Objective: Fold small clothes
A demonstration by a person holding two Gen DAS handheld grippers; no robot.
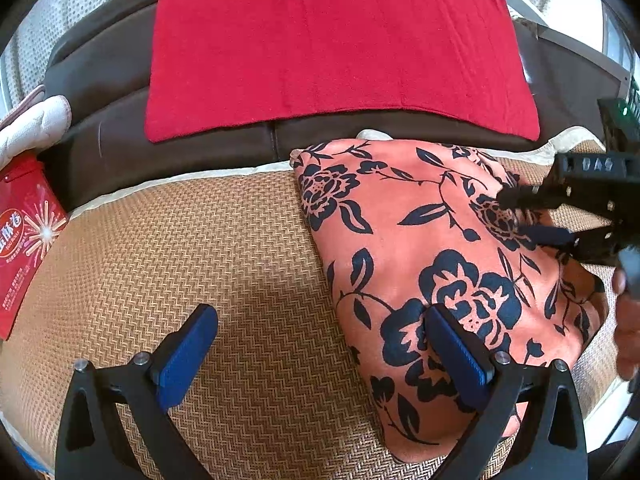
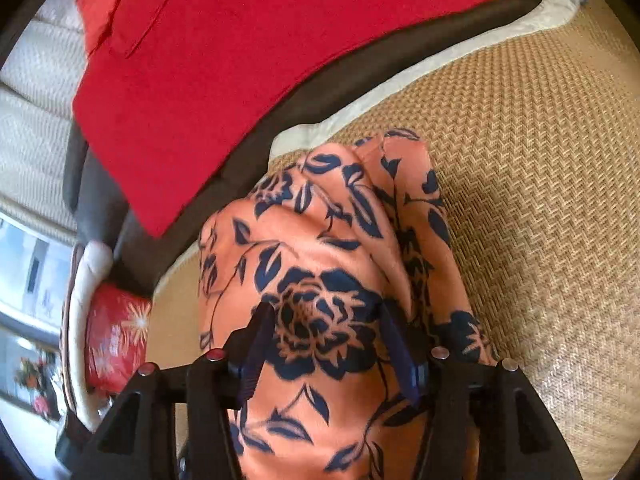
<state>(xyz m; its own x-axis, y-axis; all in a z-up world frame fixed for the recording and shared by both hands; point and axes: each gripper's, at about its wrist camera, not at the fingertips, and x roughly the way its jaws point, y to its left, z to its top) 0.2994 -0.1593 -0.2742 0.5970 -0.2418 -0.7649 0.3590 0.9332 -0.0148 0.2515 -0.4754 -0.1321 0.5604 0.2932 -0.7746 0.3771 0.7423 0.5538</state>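
One floral garment (image 1: pixel 432 264) lying folded on woven mat (image 1: pixel 224 264), below one red cloth (image 1: pixel 340 48). Left gripper (image 1: pixel 320 344) spreading wide, right pad overlapping garment's edge. Right gripper (image 2: pixel 328 344) hanging part-open, straddling raised garment fold.

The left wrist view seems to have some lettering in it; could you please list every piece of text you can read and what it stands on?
"DAS": raised letters on the black body of the right gripper.
Red package: a round logo with large white characters and small print below, all too blurred to read.
Floral garment, red cloth, woven mat: no text.
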